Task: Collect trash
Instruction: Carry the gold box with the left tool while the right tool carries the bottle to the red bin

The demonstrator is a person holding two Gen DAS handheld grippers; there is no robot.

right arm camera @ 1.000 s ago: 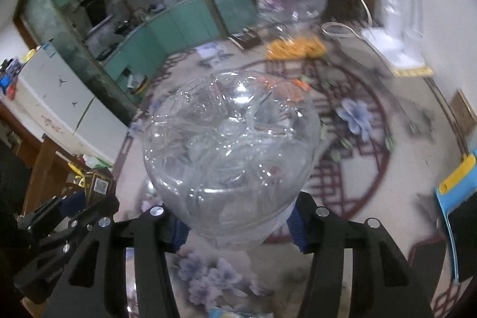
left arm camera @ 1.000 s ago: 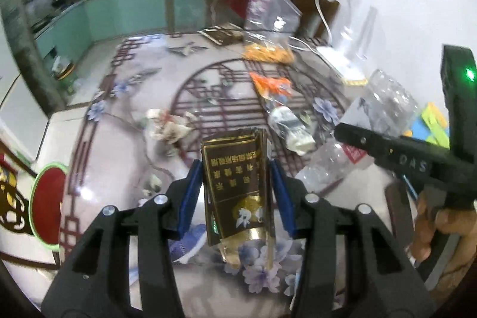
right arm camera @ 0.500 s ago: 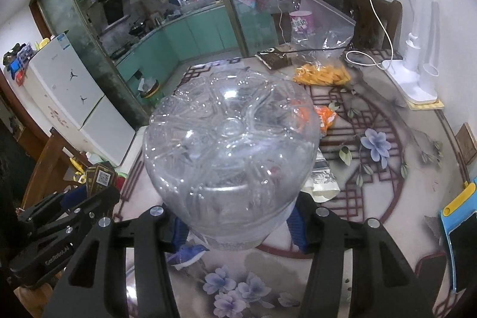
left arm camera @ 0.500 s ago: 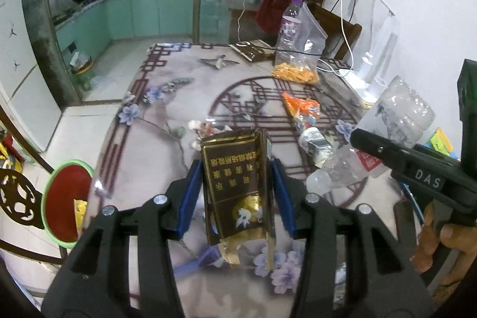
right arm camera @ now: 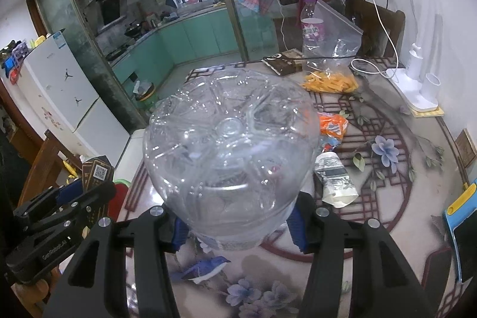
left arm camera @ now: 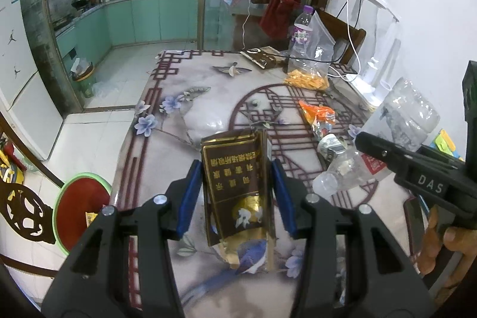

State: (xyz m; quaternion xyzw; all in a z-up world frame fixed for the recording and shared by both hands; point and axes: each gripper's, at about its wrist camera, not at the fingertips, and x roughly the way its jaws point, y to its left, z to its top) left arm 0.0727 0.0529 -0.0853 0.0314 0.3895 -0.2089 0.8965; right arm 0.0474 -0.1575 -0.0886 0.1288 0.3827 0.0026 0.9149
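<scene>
Both hands full over the flower-patterned table (left arm camera: 167, 145)
Left fingers (left arm camera: 235, 195) clamp a flattened brown-and-gold cigarette carton (left arm camera: 235, 187); right fingers (right arm camera: 238, 224) squeeze a crumpled clear plastic bottle (right arm camera: 229, 145)

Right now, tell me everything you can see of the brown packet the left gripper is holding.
The brown packet is a flattened, glossy dark-brown pack with gold edging, gold Chinese characters and a white-and-gold emblem low on its face. It looks like thin card or foil, creased, with a torn, crumpled gold bottom end. It stands roughly upright, held off the table between the blue pads of the left gripper, which pinch its two long sides. The right wrist view shows a QR code near its top.
</scene>
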